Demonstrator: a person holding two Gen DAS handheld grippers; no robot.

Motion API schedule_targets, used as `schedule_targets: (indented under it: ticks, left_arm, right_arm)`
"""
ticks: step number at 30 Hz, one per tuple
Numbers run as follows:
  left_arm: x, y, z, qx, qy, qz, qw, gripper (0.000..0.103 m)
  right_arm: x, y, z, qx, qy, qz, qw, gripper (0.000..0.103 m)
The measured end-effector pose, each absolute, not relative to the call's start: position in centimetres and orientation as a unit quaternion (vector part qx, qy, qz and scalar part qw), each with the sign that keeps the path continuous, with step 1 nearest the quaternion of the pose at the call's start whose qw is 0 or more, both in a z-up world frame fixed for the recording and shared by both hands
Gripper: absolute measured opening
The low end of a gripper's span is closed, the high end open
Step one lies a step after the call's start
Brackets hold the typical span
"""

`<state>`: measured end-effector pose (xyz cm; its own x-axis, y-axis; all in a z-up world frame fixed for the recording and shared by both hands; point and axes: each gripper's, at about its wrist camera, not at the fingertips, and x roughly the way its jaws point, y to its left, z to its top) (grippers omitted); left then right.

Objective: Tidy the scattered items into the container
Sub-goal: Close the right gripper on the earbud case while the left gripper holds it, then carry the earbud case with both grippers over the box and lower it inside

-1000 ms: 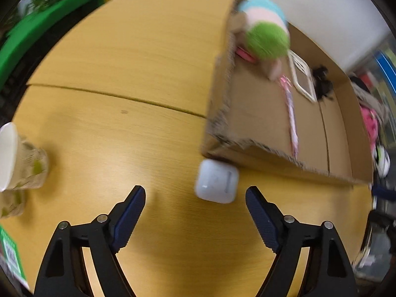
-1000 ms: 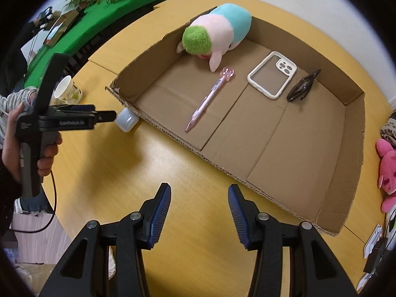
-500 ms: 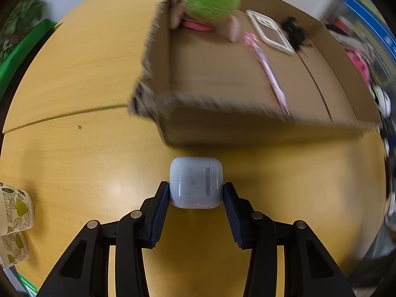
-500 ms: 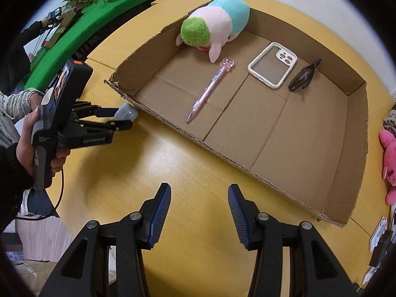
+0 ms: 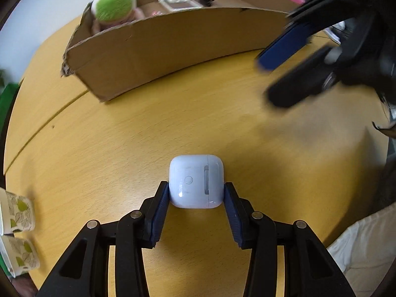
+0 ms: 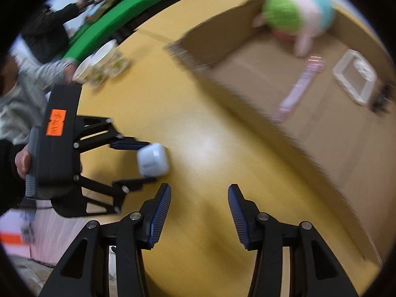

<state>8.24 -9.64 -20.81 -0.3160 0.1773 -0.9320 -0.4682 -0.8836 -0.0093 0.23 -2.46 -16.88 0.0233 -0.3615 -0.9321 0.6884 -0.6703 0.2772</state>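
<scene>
- earbud case (image 5: 196,182): white, rounded, clamped between the left gripper (image 5: 196,193) pads, one pad on each flank; hinge side faces the camera. Looks lifted just off the table (image 5: 123,148), but can't tell for sure.
- Key relation: cardboard box (image 5: 173,42) lies straight ahead of the left gripper, its near wall standing between case and box floor. Judgement: case has to clear that wall, then drop inside.
- Box's long axis runs across the left-wrist view, left corner nearer the table's edge.
- Left gripper is the only one loaded. Right gripper (image 6: 199,206) has jaws spread wide with nothing between them, hanging over the table beside the case, well short of the box.
- Box contents: plush toy (image 6: 297,14) in the far corner, pink pen (image 6: 299,86) mid-floor, clear phone case (image 6: 354,76) next to it, small dark item (image 6: 383,96) beyond, too blurred to name.
- Outside the box: paper cups (image 6: 101,59) near the table's left edge.
</scene>
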Motion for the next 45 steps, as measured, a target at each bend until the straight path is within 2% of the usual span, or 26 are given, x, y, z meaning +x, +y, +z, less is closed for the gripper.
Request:
schedule_targets:
  ticks: [8,13,14,16,22,27,28,29,35,45]
  left_arm:
    - [9.4,-10.4,-21.1,-0.500,0.154,0.811,0.260,0.048]
    - [9.5,-10.5,-21.2,-0.493,0.153,0.814,0.268,0.047]
    - [9.5,-10.5,-21.2,-0.493,0.153,0.814,0.267,0.047]
    - [9.3,-10.3,-21.2,-0.495,0.154,0.813,0.266,0.048]
    - [8.3,-9.1,-20.5,-0.513,0.171,0.798,0.265,0.048]
    - [6.7,-7.8,-17.0,-0.506,0.193,0.801,0.254,0.047]
    - [6.1,-7.5,-16.2,-0.505,0.204,0.801,0.250,0.047]
    - [5.6,-7.2,-15.3,-0.501,0.211,0.802,0.249,0.047]
    - [2.2,-5.0,-10.3,-0.466,0.254,0.810,0.249,0.047]
    - [-0.7,1.2,-6.2,-0.425,0.300,0.812,0.266,0.047]
  right_arm:
    - [1.9,-6.7,-20.5,0.588,0.160,-0.660,0.441,0.047]
    - [2.2,-8.5,-21.1,0.571,0.170,-0.656,0.464,0.051]
    - [2.3,-8.9,-21.1,0.567,0.174,-0.655,0.468,0.051]
    - [2.5,-9.1,-21.1,0.567,0.169,-0.655,0.470,0.042]
    - [2.5,-8.8,-20.9,0.570,0.167,-0.656,0.466,0.041]
    - [1.4,-7.0,-17.6,0.555,0.138,-0.683,0.455,0.037]
    - [1.1,-6.5,-16.6,0.546,0.133,-0.693,0.451,0.032]
    - [0.6,-5.9,-15.3,0.537,0.125,-0.704,0.448,0.023]
    - [-1.7,-2.2,-10.0,0.495,0.096,-0.745,0.438,0.022]
    - [-2.6,5.6,-5.1,0.461,0.048,-0.789,0.403,0.023]
